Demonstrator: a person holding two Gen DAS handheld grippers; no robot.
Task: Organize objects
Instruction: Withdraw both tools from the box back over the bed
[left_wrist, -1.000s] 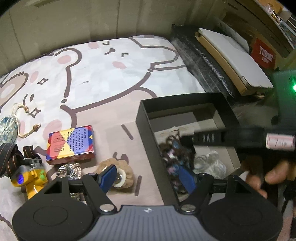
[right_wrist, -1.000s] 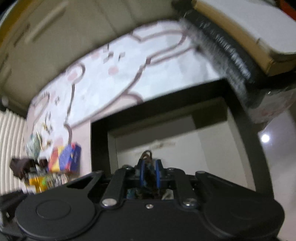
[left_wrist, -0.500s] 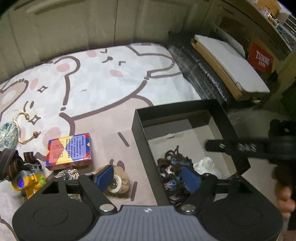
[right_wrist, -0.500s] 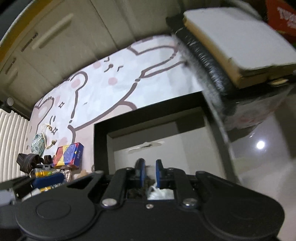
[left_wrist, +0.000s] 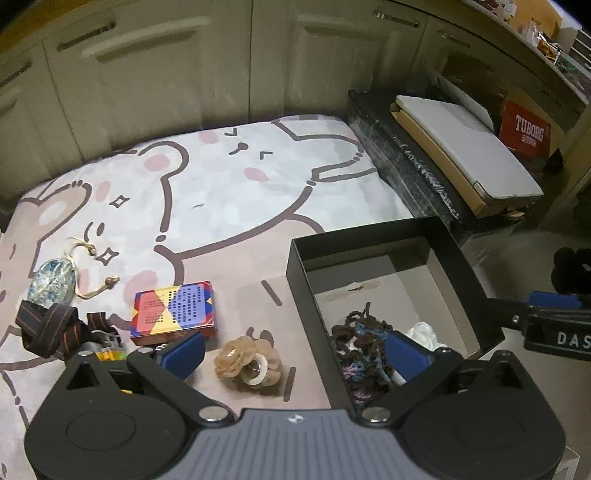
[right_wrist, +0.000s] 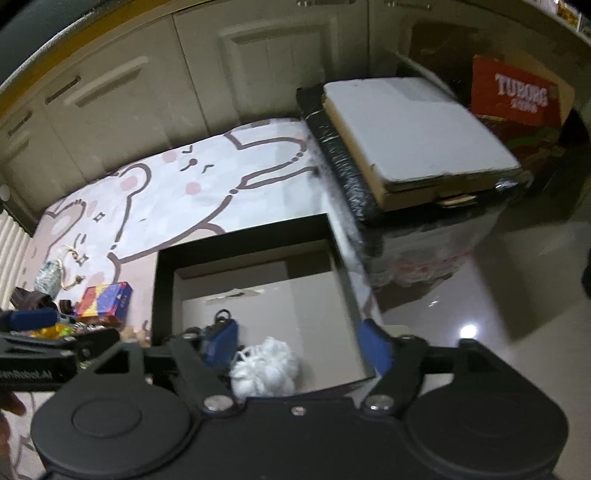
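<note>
Released yarn (left_wrist: 364, 345) lies boxed; both hand-held grippers opening empty, white tuft (right_wrist: 266, 365) clearest from right.

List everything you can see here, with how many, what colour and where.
Box: one, black, open, on the mat's right side.
Yarn bundle: one, brown and blue, inside the box.
White fluffy ball: one, inside the box.
Card box: one, red, yellow and blue, on the mat.
Fabric flower: one, beige, left of the box.
Pouch: one, blue-white, with a cord, mat's left edge.
Strap: one, dark striped, below the pouch.
Bear mat: one, pink and white.
Flat carton: one, white-topped, on a black wrapped block.
Tuborg box: one, red, far right.
Left gripper: jaws opening, nothing between them.
Right gripper: jaws opening above the box.
</note>
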